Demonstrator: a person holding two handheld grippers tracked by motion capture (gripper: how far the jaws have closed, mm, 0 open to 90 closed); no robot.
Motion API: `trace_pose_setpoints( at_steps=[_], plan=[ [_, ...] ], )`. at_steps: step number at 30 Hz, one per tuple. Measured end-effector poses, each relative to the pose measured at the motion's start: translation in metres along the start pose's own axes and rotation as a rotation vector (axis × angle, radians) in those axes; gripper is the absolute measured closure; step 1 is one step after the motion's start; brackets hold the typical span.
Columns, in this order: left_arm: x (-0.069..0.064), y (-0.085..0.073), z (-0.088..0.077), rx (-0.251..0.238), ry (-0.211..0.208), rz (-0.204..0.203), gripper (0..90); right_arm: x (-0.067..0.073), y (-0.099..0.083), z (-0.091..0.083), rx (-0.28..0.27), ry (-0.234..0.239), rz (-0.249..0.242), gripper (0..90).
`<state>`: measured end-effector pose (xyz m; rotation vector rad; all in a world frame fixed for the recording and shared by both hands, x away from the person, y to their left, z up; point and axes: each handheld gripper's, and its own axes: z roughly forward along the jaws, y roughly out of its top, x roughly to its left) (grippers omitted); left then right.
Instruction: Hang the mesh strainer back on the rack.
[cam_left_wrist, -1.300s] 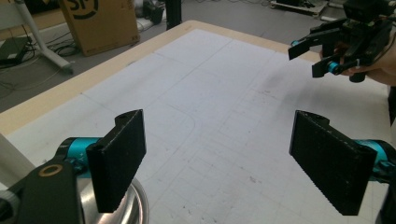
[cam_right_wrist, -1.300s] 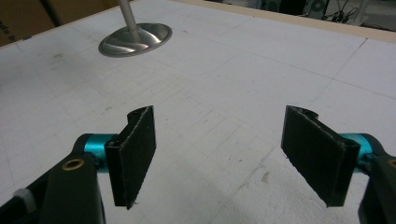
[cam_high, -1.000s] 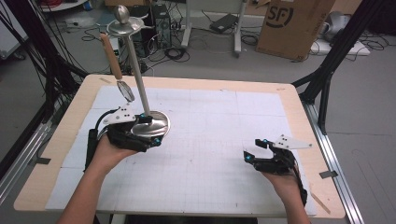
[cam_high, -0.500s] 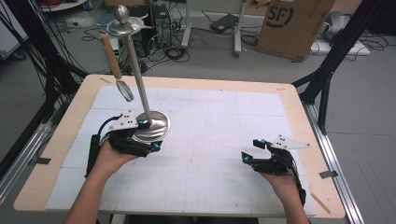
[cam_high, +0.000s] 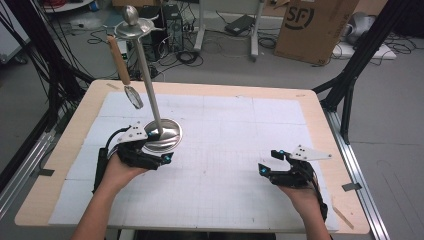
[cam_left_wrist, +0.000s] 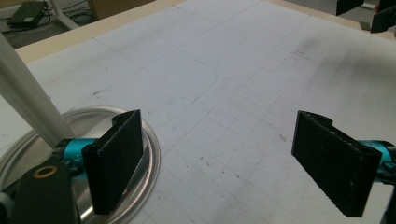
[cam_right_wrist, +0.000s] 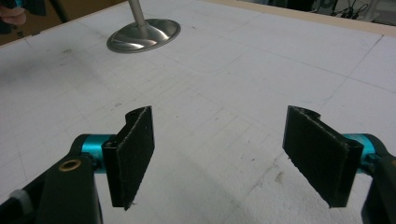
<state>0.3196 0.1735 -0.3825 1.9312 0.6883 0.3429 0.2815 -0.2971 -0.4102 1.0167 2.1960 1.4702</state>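
A steel stand with a round base (cam_high: 167, 134) and a slim pole (cam_high: 146, 75) rises at the table's left. A wooden-handled utensil (cam_high: 120, 61) hangs from its top cap (cam_high: 131, 21). My left gripper (cam_high: 161, 156) sits at the base's near-left edge. In the left gripper view it (cam_left_wrist: 219, 140) is open, with one jaw over the base rim (cam_left_wrist: 148, 154) and bare mat between the jaws. My right gripper (cam_high: 270, 161) rests low at the front right. It (cam_right_wrist: 219, 135) is open over the mat, far from the base (cam_right_wrist: 144, 33).
A white gridded mat (cam_high: 235, 130) covers the wooden table (cam_high: 210, 89). Black frame legs (cam_high: 350, 75) stand at the right, cables and a cardboard box (cam_high: 315, 25) lie on the floor beyond the far edge.
My left gripper has sunk and drawn back toward the near edge, uncovering more of the stand's base. The stand and my right gripper have stayed put.
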Motion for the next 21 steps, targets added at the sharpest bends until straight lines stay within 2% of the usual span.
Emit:
trace_pose_setpoints(
  at_steps=[5, 21],
  plan=[
    [-0.0009, 0.0003, -0.0003, -0.007, -0.002, 0.004, 17.5, -0.0002, -0.0003, 0.0006, 0.001, -0.001, -0.004, 24.2],
    [-0.0014, -0.0001, 0.0013, 0.015, 0.008, 0.017, 17.5, 0.0, -0.0009, 0.0017, 0.008, -0.001, -0.008, 24.2]
  ],
)
